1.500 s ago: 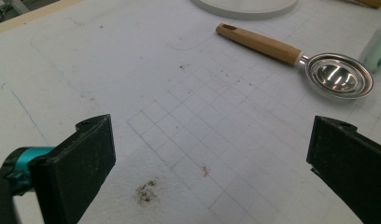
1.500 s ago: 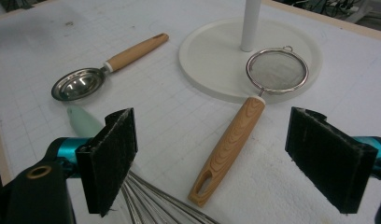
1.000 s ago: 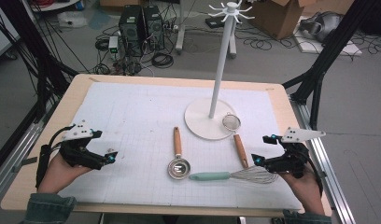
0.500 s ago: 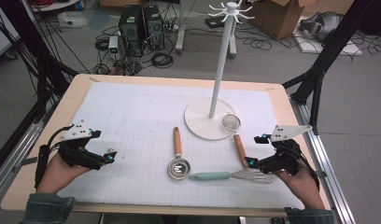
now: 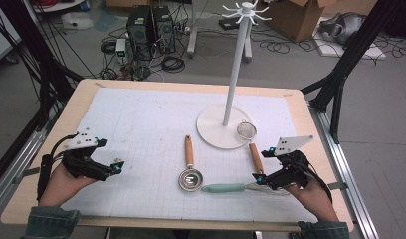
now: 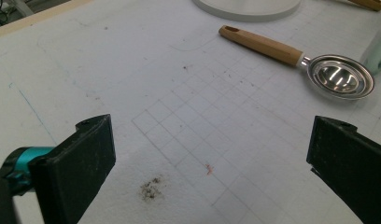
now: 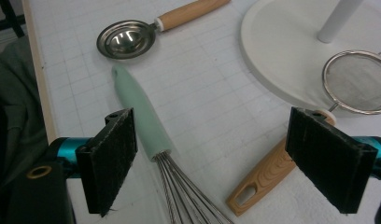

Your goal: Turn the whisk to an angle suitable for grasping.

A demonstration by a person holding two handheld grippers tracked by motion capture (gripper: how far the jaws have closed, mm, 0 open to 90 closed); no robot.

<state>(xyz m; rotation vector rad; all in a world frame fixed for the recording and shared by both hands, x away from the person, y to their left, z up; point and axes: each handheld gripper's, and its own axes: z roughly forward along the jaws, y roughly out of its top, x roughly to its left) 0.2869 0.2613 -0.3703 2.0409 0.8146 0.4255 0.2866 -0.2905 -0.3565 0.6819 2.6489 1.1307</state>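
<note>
A whisk [image 5: 223,188] with a mint handle lies near the front edge, its wires [image 7: 188,196] running under my right gripper [image 5: 264,167]. That gripper [image 7: 216,161] is open and low over the mat. The whisk's neck and the end of a strainer's wooden handle [image 7: 263,179] lie between its jaws, which touch neither. The strainer's mesh [image 5: 246,130] rests on the white stand's base [image 5: 213,130]. A metal scoop [image 5: 190,178] with a wooden handle lies left of the whisk. My left gripper [image 5: 110,157] stands open over bare mat [image 6: 188,135], with the scoop [image 6: 340,77] ahead.
The white hook stand's pole [image 5: 236,64] rises at the back centre. A white gridded mat [image 5: 141,119] covers the wooden table. Black frame legs stand at both sides, with cables and computer cases on the floor beyond.
My right gripper has slid left and slightly down, coming over the whisk's wires and the strainer handle's end. The left gripper has stayed put.
</note>
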